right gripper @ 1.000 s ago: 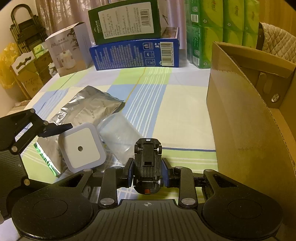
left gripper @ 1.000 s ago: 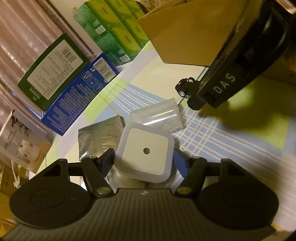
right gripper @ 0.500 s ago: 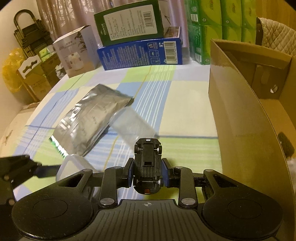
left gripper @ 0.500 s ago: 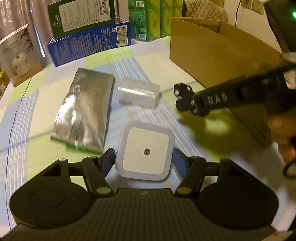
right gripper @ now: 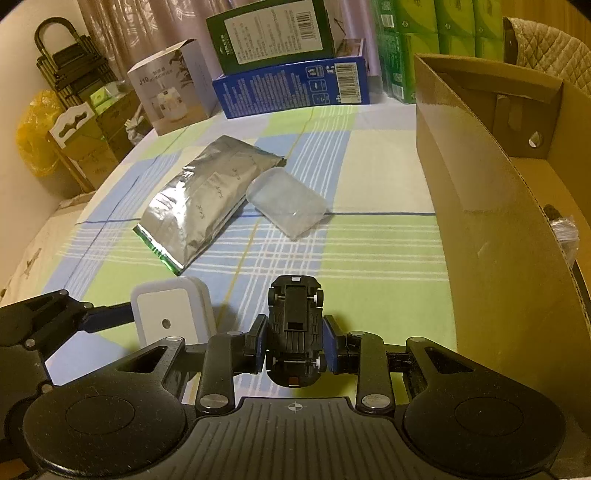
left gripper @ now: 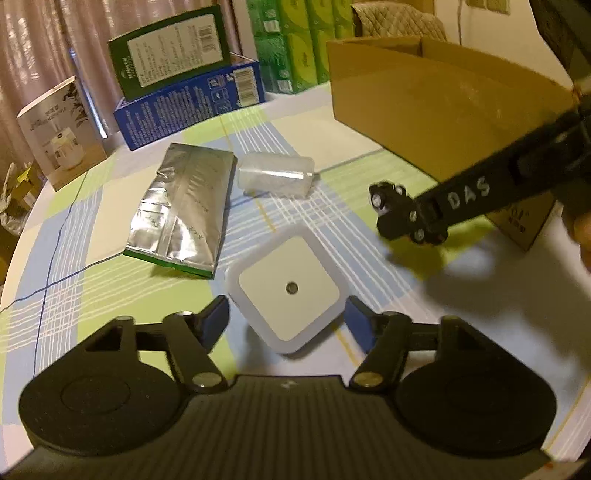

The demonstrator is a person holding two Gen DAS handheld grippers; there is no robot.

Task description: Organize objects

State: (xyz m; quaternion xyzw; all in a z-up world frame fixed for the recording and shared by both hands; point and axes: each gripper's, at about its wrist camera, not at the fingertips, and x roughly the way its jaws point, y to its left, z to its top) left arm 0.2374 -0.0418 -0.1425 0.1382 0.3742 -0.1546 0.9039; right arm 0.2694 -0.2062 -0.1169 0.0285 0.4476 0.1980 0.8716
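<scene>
Night light [left gripper: 289,292]: white rounded square, small dark dot at centre

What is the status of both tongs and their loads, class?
Left tongs around white night light, corner-on, grip unclear. Right tongs shut on black toy car. Cardboard box open at right; silver pouch and clear case on table.

A green box [right gripper: 271,31] rests atop a blue box [right gripper: 291,86], beside stacked green packs [right gripper: 439,37].
</scene>
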